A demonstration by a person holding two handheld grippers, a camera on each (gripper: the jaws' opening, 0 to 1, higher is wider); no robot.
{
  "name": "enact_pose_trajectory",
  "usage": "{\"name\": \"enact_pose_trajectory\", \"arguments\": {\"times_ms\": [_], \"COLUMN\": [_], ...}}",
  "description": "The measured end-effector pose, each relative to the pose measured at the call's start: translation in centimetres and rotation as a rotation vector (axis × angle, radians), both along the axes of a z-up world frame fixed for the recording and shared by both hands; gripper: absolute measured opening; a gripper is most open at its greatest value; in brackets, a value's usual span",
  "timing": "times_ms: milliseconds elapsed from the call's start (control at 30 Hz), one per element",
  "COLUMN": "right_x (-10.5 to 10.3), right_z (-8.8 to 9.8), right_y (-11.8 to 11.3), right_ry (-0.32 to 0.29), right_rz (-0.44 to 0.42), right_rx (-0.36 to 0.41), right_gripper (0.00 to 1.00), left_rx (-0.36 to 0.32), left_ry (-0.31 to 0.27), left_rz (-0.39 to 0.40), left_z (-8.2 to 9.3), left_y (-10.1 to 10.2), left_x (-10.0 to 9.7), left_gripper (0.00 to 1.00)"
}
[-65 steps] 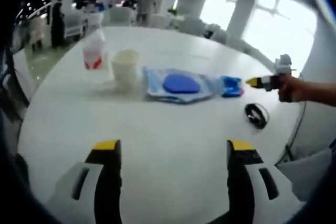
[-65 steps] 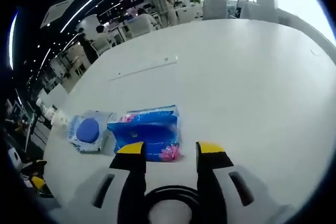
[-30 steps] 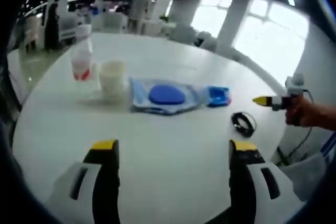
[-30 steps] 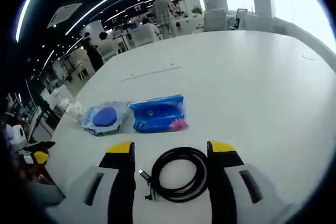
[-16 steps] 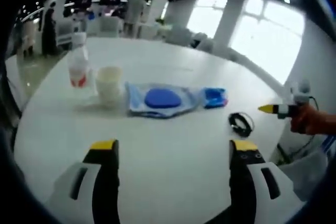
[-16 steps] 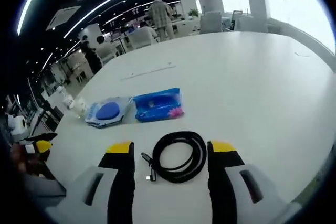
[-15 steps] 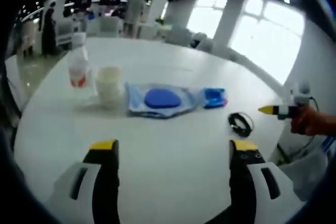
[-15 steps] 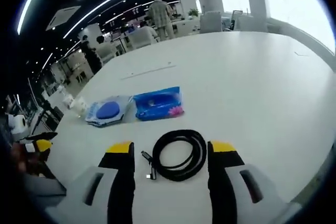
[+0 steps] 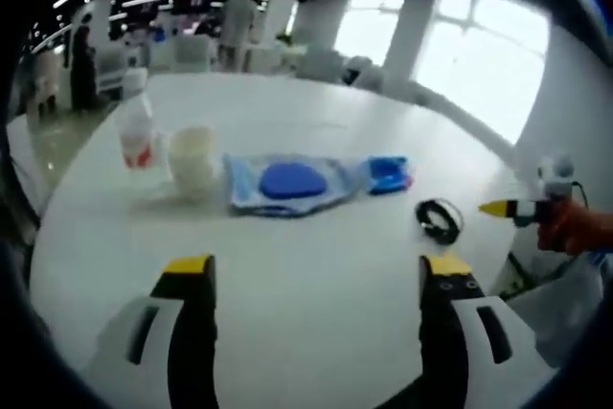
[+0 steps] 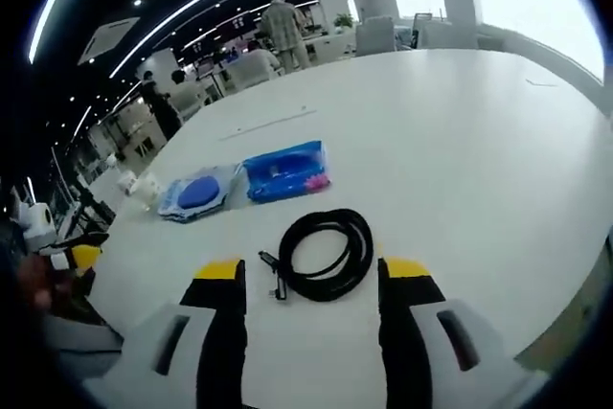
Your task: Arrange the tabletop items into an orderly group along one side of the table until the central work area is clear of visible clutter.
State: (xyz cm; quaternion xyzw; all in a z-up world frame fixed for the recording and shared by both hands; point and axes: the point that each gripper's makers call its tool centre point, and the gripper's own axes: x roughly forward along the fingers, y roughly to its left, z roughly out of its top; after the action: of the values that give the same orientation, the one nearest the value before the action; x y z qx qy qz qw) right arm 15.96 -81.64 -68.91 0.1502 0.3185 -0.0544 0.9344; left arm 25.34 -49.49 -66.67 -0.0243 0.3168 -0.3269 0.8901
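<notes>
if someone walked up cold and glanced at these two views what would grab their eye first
Probably the row of items along one side of the big white table: a plastic bottle, a pale cup, a clear pack with a blue disc and a small blue packet. Next, the coiled black cable lying loose on the table just ahead of the open right claw, beyond its tips.

Black jaws, yellow tips; grey housings
</notes>
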Motion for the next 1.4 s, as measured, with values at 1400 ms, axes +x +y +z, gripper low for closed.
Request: {"name": "enact_pose_trajectory", "arguments": {"times_ms": [1400], "right_x": [0.1], "right_z": [-3.2], "right_y": [-0.2], "right_ry": [0.102], "right_rz": [0.006], "right_rx": [-0.020], "right_gripper": [0.44], "left_rx": [0.005], "left_ry": [0.023], "left_rz": [0.018], "left_z": [-0.4], "left_y": [0.3], "left_x": [-0.1], "left_gripper": [0.84]}}
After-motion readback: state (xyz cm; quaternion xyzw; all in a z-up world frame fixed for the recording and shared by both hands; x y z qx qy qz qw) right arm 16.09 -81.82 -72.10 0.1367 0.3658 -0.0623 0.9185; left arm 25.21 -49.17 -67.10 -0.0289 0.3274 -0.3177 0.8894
